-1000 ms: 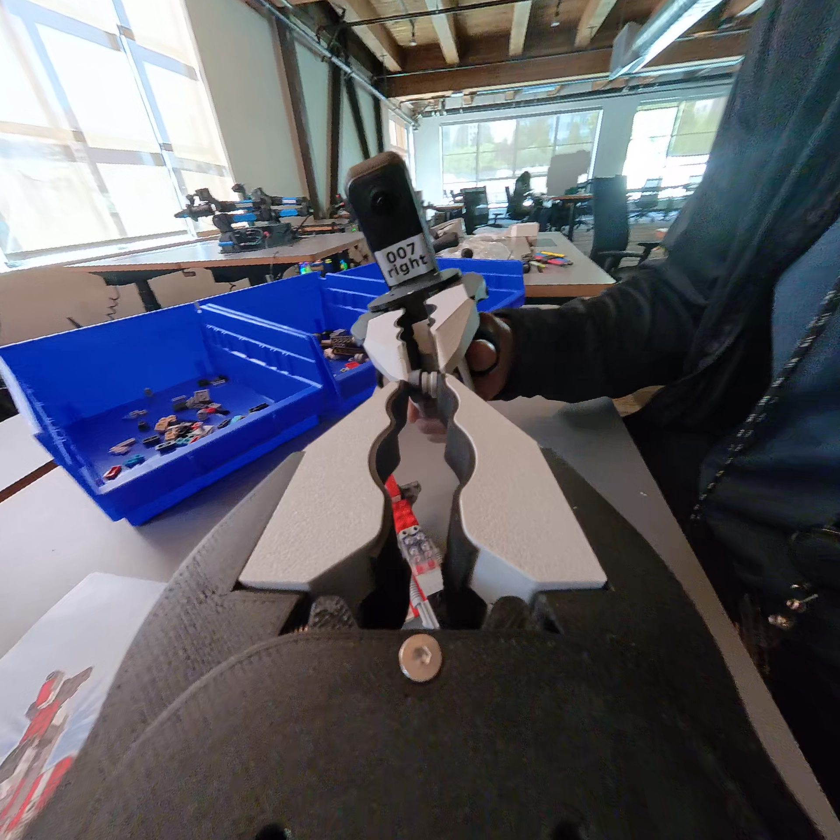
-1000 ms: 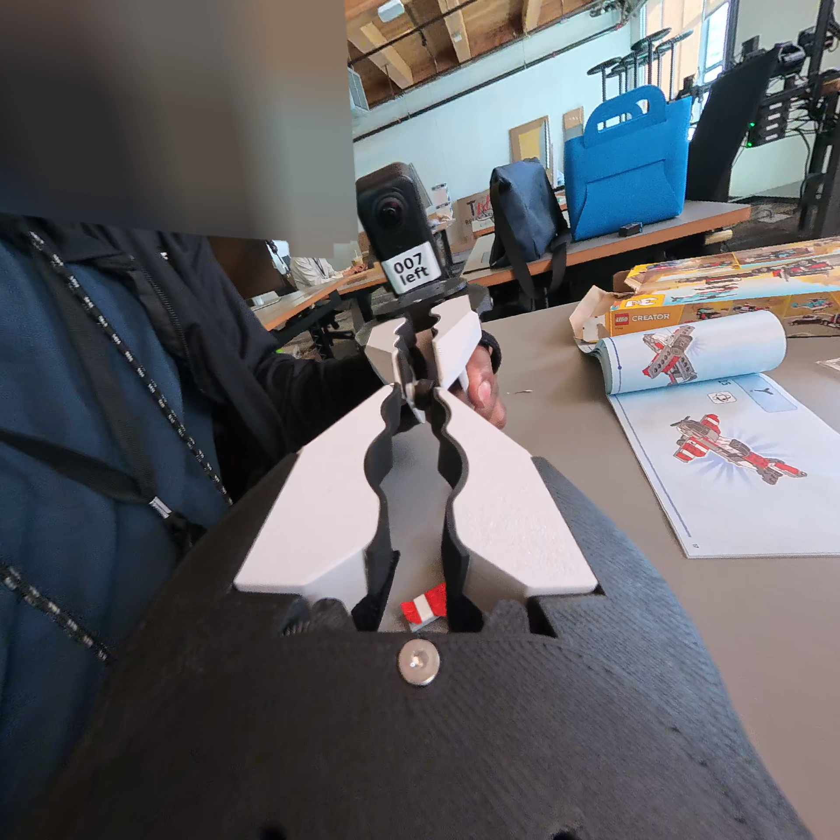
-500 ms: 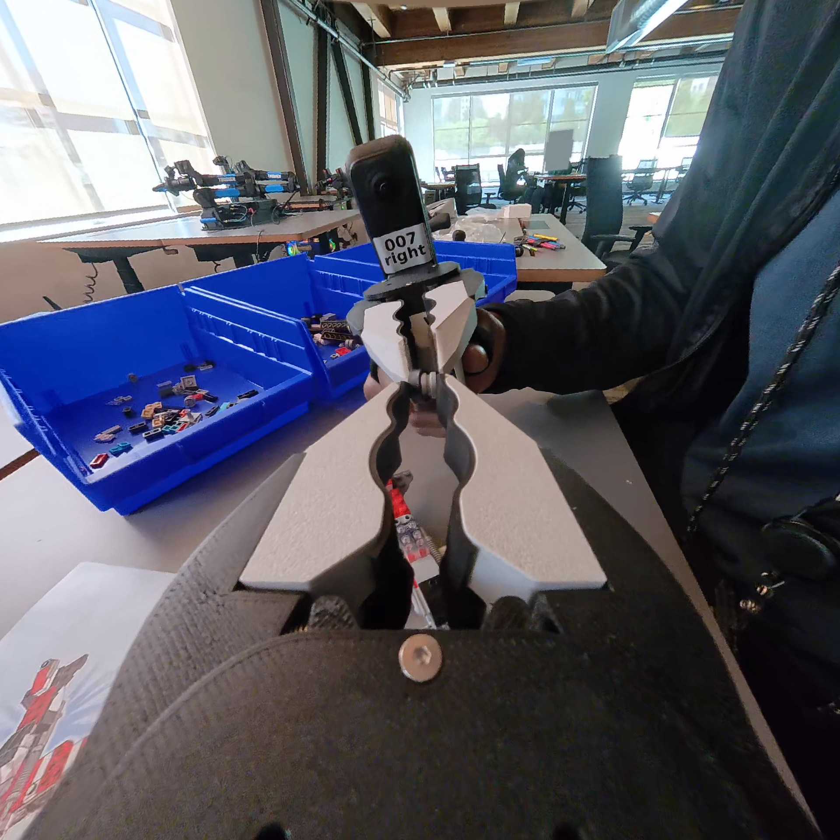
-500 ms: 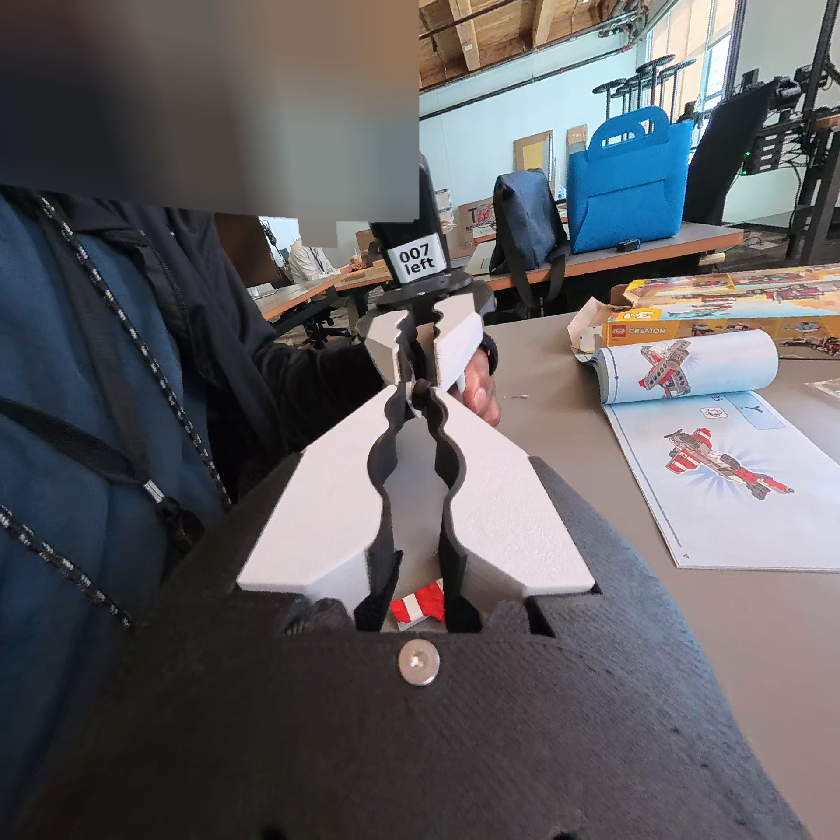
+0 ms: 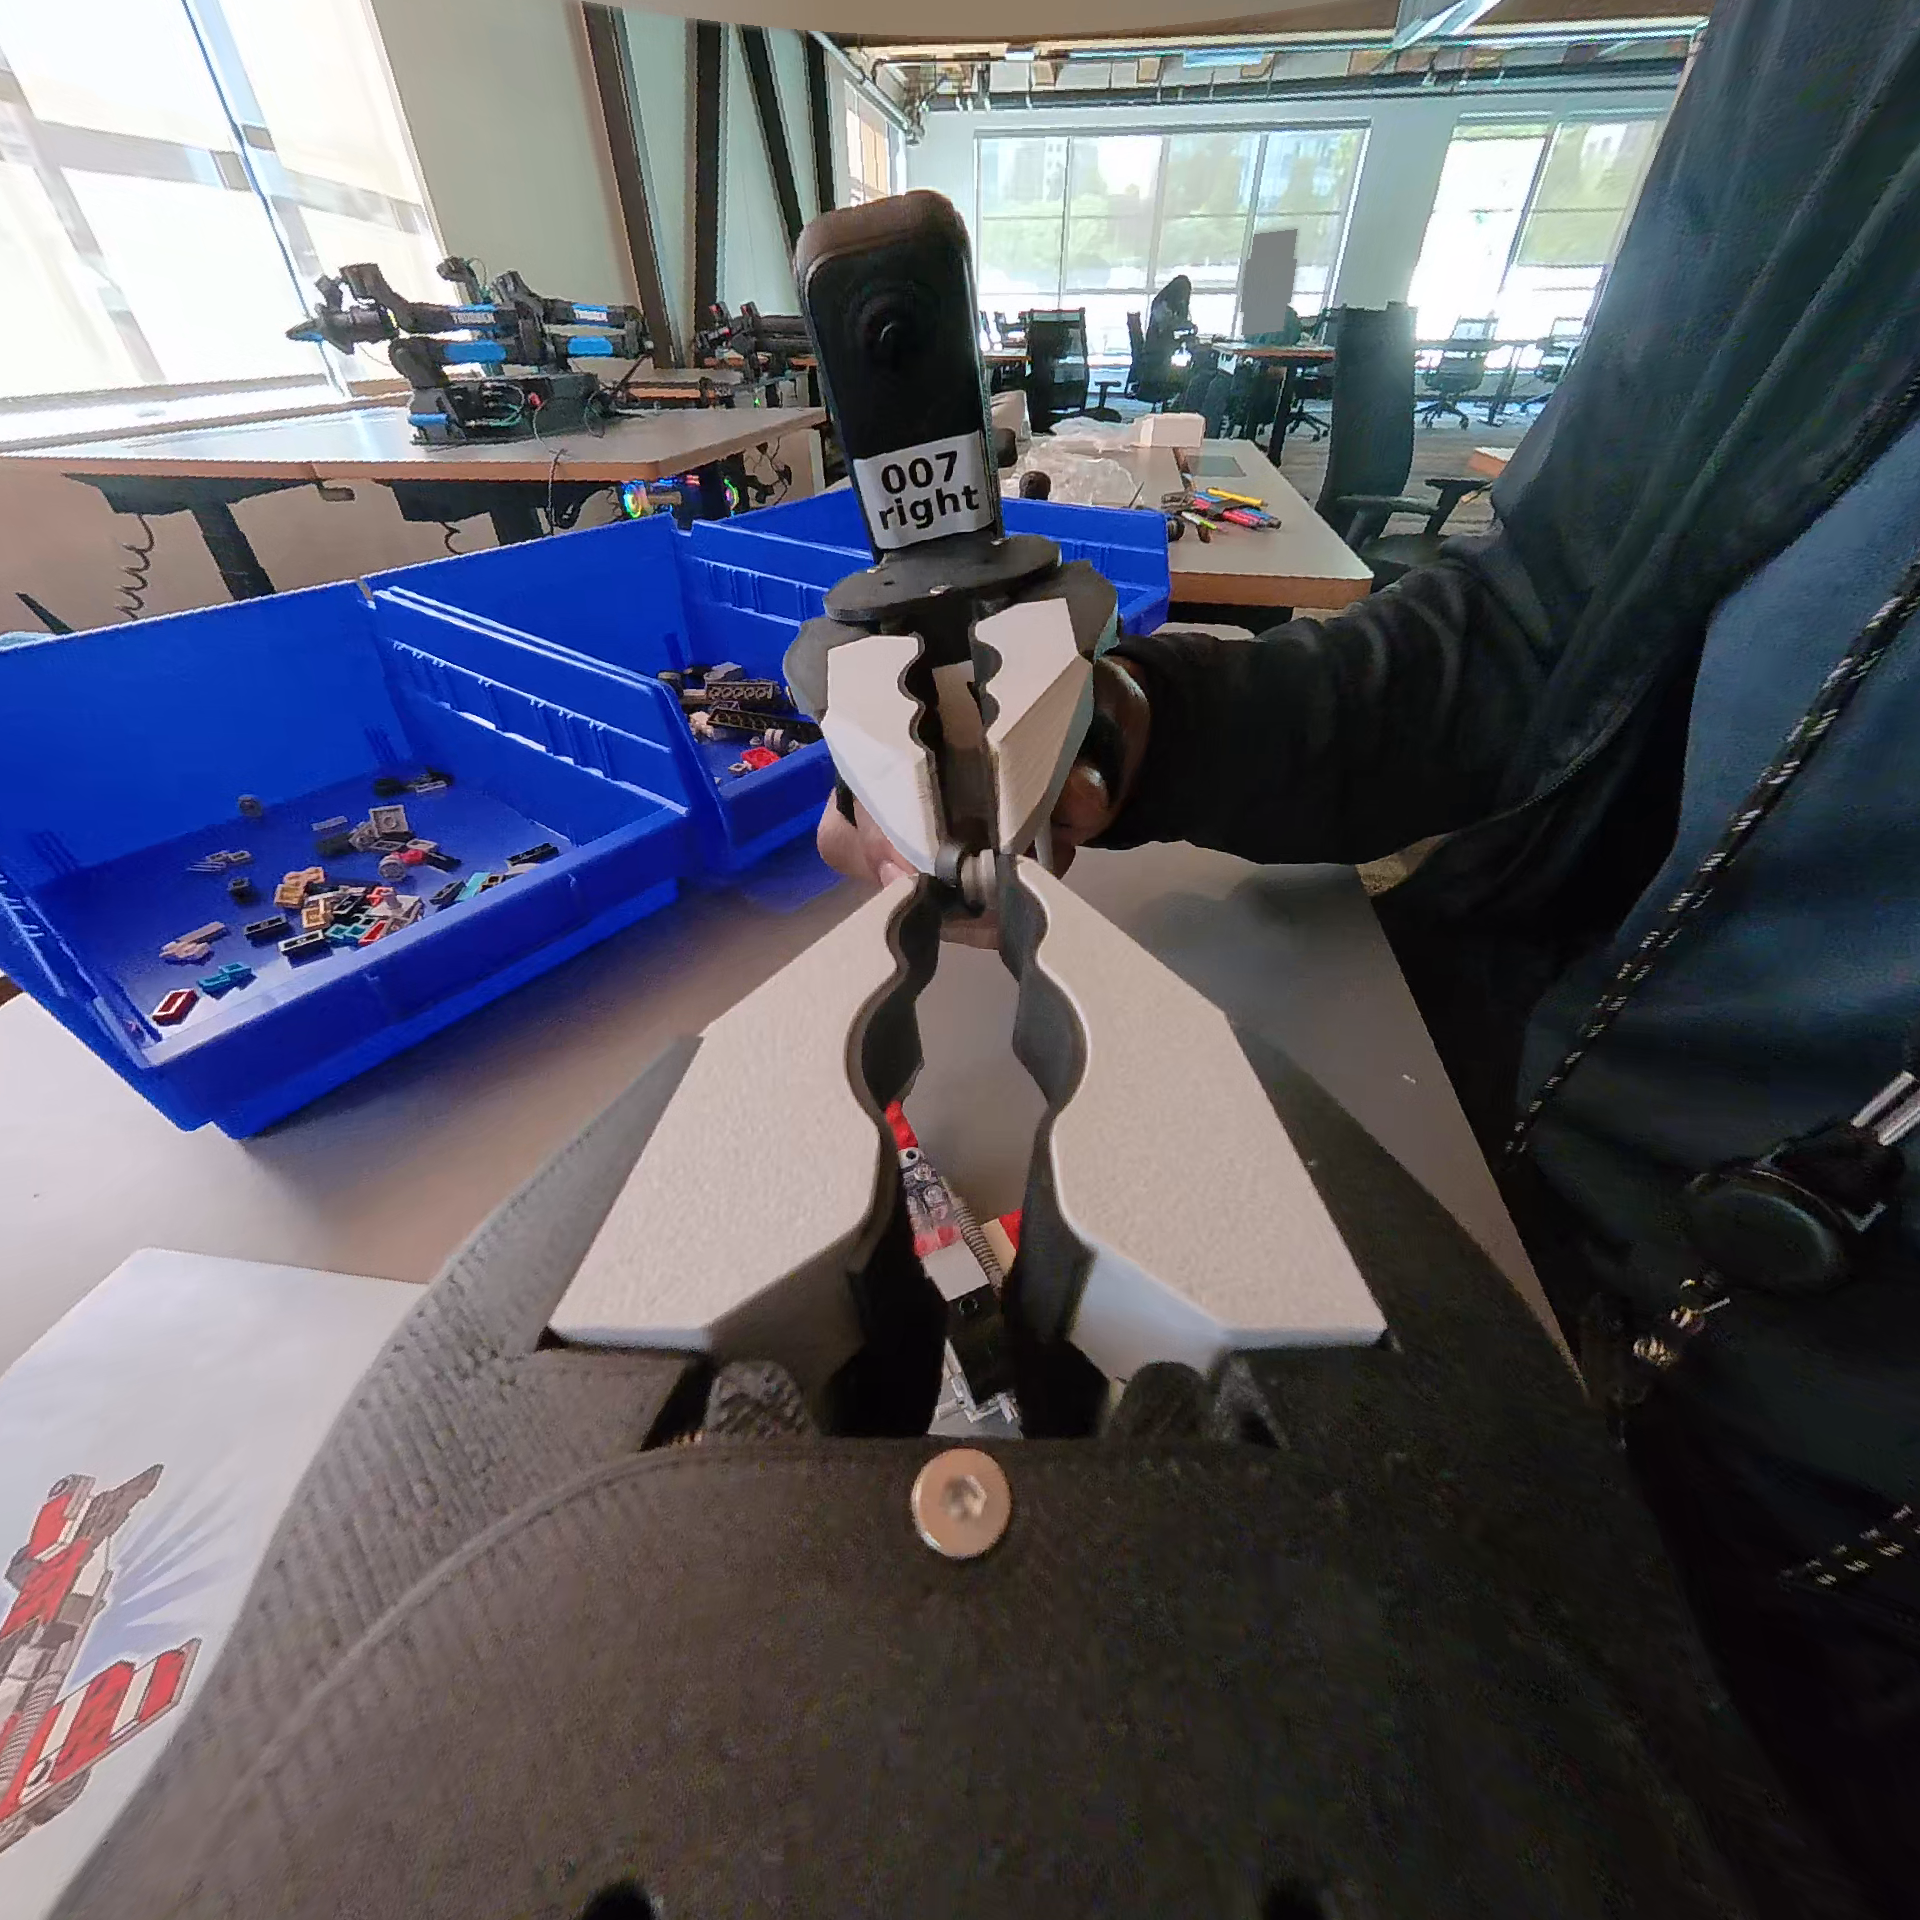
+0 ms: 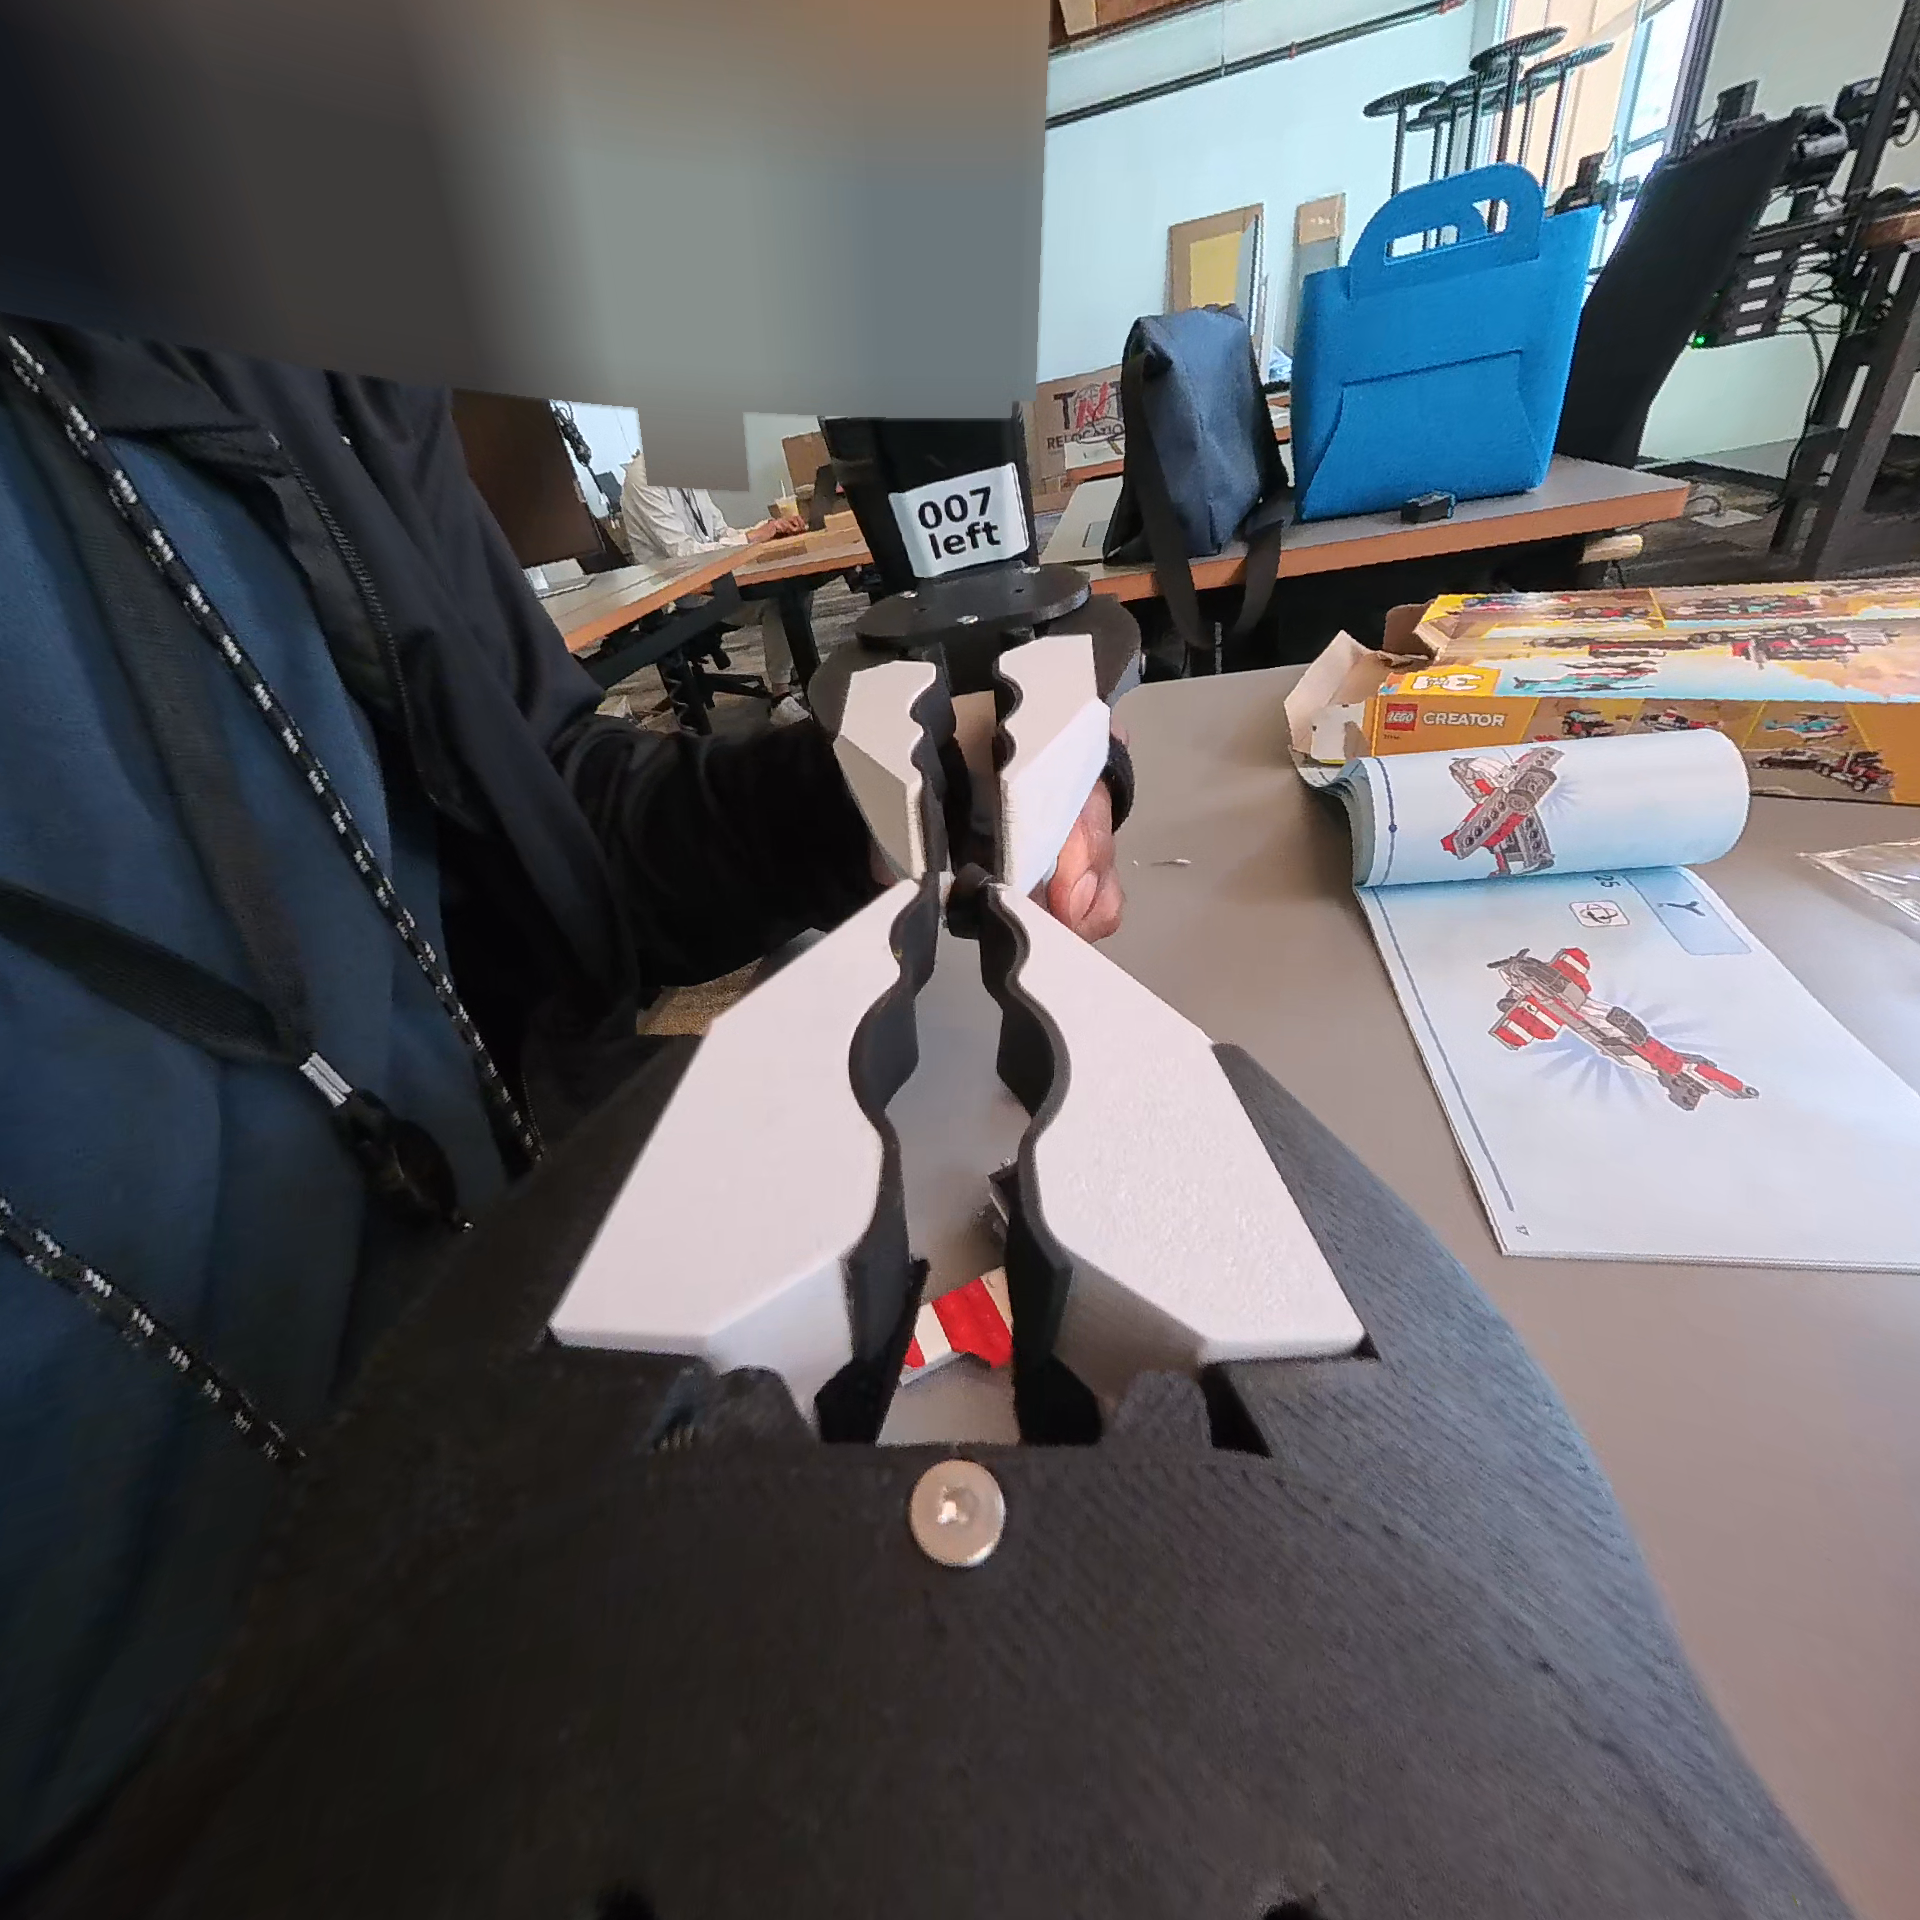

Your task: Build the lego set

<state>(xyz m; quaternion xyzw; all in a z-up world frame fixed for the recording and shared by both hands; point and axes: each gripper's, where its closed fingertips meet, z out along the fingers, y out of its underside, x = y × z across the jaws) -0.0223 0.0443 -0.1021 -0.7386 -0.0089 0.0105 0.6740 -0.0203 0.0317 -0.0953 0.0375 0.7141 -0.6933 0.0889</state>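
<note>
My two grippers meet tip to tip above the grey table. In the left wrist view my left gripper [image 5: 961,902] is shut, and the right gripper [image 5: 964,854] faces it, also shut. A small round grey and black piece [image 5: 970,875] is pinched where the tips meet; in the right wrist view it shows black [image 6: 964,896] beyond my right gripper [image 6: 961,914]. I cannot tell which jaws bear it. The red, white and grey lego model [image 5: 933,1210] lies on the table under the fingers, and its striped part [image 6: 961,1330] shows in the right wrist view.
Blue bins [image 5: 343,1049] with several loose pieces stand on the left, a second bin [image 5: 748,790] behind. An open instruction booklet [image 6: 1621,1049] and the yellow set box [image 6: 1662,675] lie on the right. The person's dark jacket [image 5: 1714,779] is close by.
Both grippers stay tip to tip. They have shifted slightly over the table, and more of the model shows between the fingers.
</note>
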